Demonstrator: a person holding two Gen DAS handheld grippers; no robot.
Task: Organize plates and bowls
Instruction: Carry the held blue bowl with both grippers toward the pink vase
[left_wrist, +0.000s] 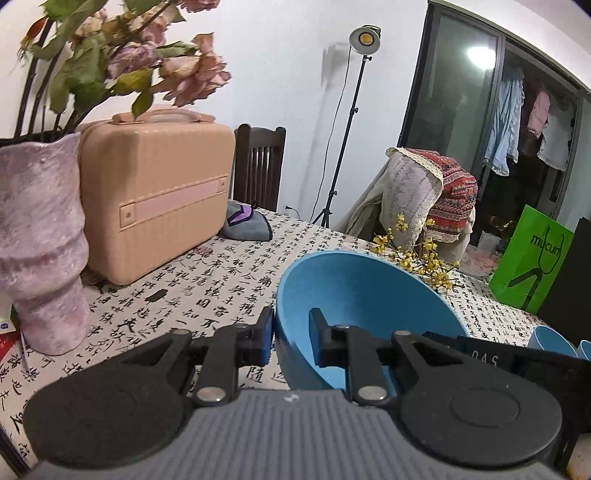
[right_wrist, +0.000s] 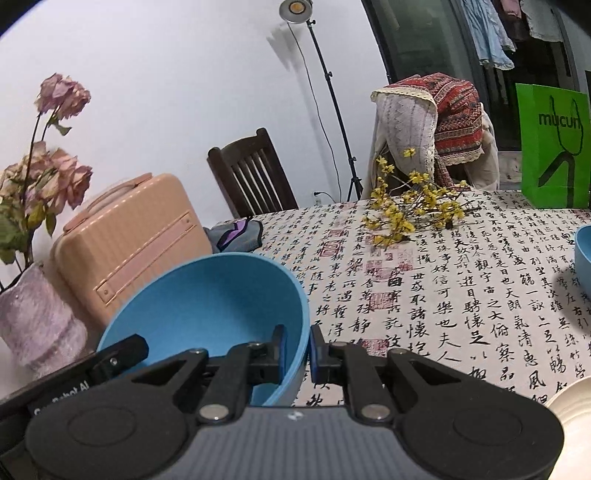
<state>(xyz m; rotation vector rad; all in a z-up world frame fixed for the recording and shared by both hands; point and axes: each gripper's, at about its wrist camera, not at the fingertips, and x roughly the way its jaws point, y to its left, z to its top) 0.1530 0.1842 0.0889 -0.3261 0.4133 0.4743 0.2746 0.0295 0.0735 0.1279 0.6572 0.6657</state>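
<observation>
Calligraphy-print cloth covers the counter (right_wrist: 443, 295), above which left tool (left_wrist: 291, 332) and right tool (right_wrist: 298, 350) each pinch opposite rims of a stiff, light-looking blue bowl (right_wrist: 214, 295).

Both cameras ride low over the table (left_wrist: 229, 273), each looking forward and slightly down along its own gripper. The left view faces the suitcase (left_wrist: 155, 192) up close; the right sits just beside it, apparently angled further right. Both share the blue bowl (right_wrist: 207, 302), the suitcase and the lamp stand (right_wrist: 328, 96).
</observation>
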